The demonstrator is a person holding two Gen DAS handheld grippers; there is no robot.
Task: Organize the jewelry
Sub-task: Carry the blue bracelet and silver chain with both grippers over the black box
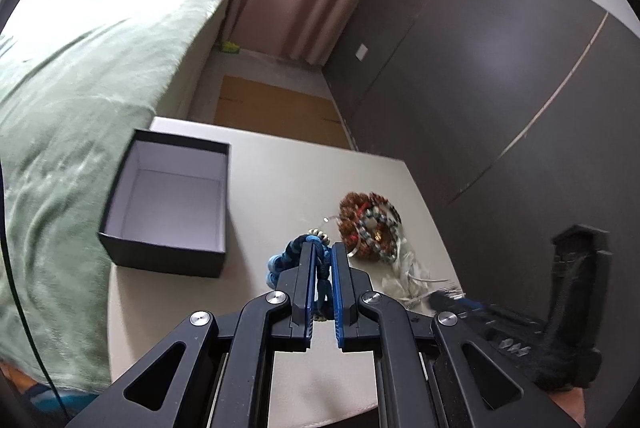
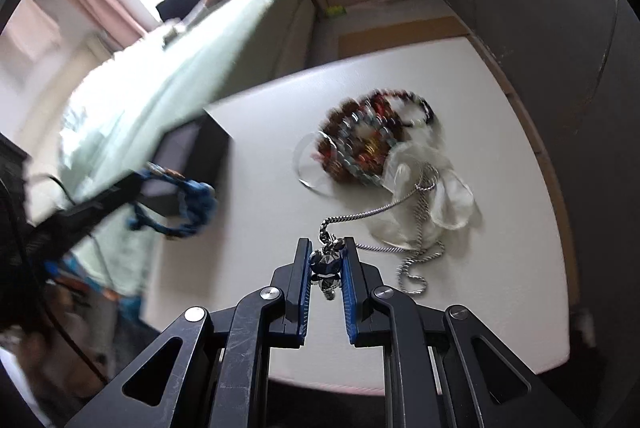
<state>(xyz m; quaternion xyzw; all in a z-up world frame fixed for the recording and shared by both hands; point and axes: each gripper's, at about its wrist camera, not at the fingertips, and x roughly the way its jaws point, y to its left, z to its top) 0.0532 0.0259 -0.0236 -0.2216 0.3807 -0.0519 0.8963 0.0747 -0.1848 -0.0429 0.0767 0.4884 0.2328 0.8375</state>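
Between the near blue pads of the right claw (image 2: 327,260), a metal pendant (image 2: 329,268) is pinched, its silver chain (image 2: 416,256) trailing back across the white bench (image 2: 500,99) into the clear pouch (image 2: 448,203) and the heap of beaded bracelets (image 2: 372,139). Lifting further could drag that heap along or snag the links, and the small pendant might slip from the pads. The left claw (image 1: 323,260) is clamped on a blue braided bracelet (image 1: 288,256), which dangles loosely and could catch the wall of the empty black box (image 1: 168,256) farther left. Both loads arriving together risks tangling.
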